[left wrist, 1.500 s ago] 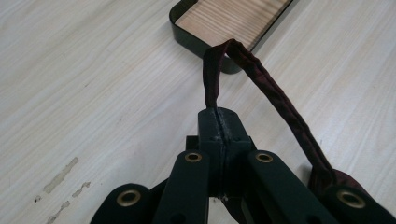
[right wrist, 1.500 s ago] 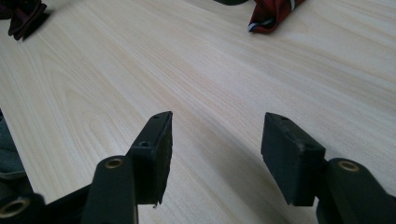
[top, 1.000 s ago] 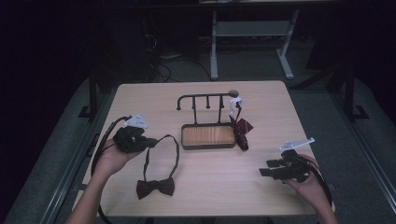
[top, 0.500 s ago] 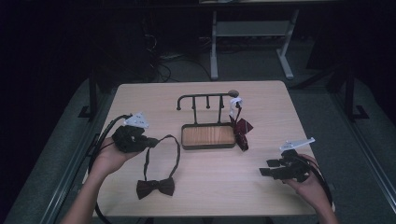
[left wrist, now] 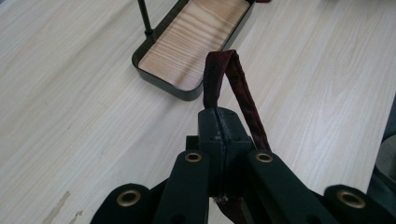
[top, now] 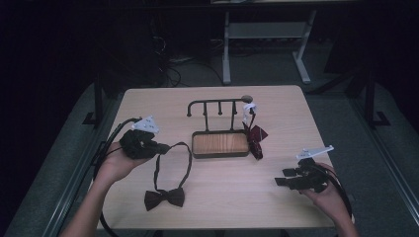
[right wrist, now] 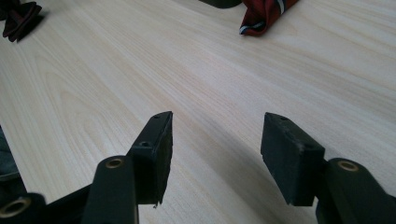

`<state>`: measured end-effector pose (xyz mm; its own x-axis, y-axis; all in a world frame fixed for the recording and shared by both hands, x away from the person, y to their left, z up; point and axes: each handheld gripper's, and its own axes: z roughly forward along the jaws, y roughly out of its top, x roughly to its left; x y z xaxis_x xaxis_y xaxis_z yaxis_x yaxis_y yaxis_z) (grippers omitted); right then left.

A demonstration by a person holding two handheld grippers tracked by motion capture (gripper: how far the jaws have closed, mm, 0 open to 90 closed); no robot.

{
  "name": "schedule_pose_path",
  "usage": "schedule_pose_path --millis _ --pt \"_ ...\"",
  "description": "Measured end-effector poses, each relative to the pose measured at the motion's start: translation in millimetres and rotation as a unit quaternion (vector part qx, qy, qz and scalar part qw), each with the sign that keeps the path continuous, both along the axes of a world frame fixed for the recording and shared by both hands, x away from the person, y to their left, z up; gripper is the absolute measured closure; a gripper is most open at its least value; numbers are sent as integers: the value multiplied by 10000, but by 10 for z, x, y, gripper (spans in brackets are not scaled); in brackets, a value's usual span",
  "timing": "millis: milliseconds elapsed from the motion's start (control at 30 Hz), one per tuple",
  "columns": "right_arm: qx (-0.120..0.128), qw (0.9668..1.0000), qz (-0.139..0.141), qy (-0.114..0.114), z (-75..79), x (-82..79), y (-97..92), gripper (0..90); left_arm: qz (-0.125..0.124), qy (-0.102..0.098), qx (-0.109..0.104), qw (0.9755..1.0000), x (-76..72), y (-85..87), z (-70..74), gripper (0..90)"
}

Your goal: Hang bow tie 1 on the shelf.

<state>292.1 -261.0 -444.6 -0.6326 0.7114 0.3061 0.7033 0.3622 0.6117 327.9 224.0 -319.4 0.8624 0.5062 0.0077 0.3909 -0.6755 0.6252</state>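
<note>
Currently, the moment is recorded in the lines below.

Work in hand: a dark maroon fabric bow tie with a long neck strap (top: 164,198) is being taken from the table, presumably to be hung on the black metal rack with a wooden tray base (top: 220,143).

Left gripper (top: 159,147): it is held at the left side of the light wooden table (top: 276,108). Its jaws are pressed fully together on the thin maroon strap (left wrist: 236,79), which rises as a loop above them in the left gripper view.

Right gripper (top: 285,177): it is held low over the near right part of the table. Its jaws stand wide apart and nothing is between them; bare wood is seen in the gap in the right gripper view.

Place of the bow tie: the knot part lies flat on the near left of the table, well apart from the rack. The strap runs up from it in a long loop to the left gripper.

Change against the earlier pictures: very little is changed. The left gripper, the strap loop and the bow are found at nearly the same places as one second ago, and the right gripper has stayed where it was.

Meaning for the task: the grasp on the strap is judged as made, but the lift is not yet begun, since the bow rests on the table.

Other things: a red striped bow tie (top: 255,136) hangs at the right end of the rack, beside a white tag (top: 249,107).

Next need: the strap would have to be carried right and far, to a free peg of the rack.
</note>
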Motion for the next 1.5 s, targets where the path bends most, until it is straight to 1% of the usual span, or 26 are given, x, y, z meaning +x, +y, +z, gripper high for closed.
schedule_pose_path --millis 133,167,233,433,467,567,833,967,1100,1133,1233,1500 --pt "8 10000 13 -40 -4 6 -17 435 -28 -18 10 10000 -7 -8 52 897" --pt "3 10000 -13 4 2 4 -18 435 -40 -20 25 10000 -8 -10 68 897" --pt "12 10000 -16 6 1 6 -22 435 -48 -26 37 10000 -6 -12 83 897" --pt "14 10000 -4 -35 4 3 -30 435 -124 -51 52 9999 -2 -41 134 897" --pt "16 10000 -7 -40 3 3 -30 435 -116 -22 35 9999 -6 -50 143 897" --pt "8 10000 -10 -42 6 -1 -26 435 -167 -52 42 9998 -4 -61 167 897" --pt "29 10000 -22 -42 10 0 -27 440 -175 -54 23 9998 -7 -77 227 897" --pt "11 10000 -1 -47 5 2 -24 440 -214 -93 57 9997 -3 -86 259 897" --pt "18 10000 11 -42 4 2 -21 439 -214 -71 71 9997 -3 -107 296 898" --pt "15 10000 13 -42 4 2 -21 440 -228 -107 82 9996 2 -111 310 898" --pt "7 10000 6 -35 4 1 -25 440 -216 -105 55 9997 4 -122 338 898" --pt "9 10000 -14 -31 8 -3 -39 440 -220 -156 99 9996 62 -171 391 898"
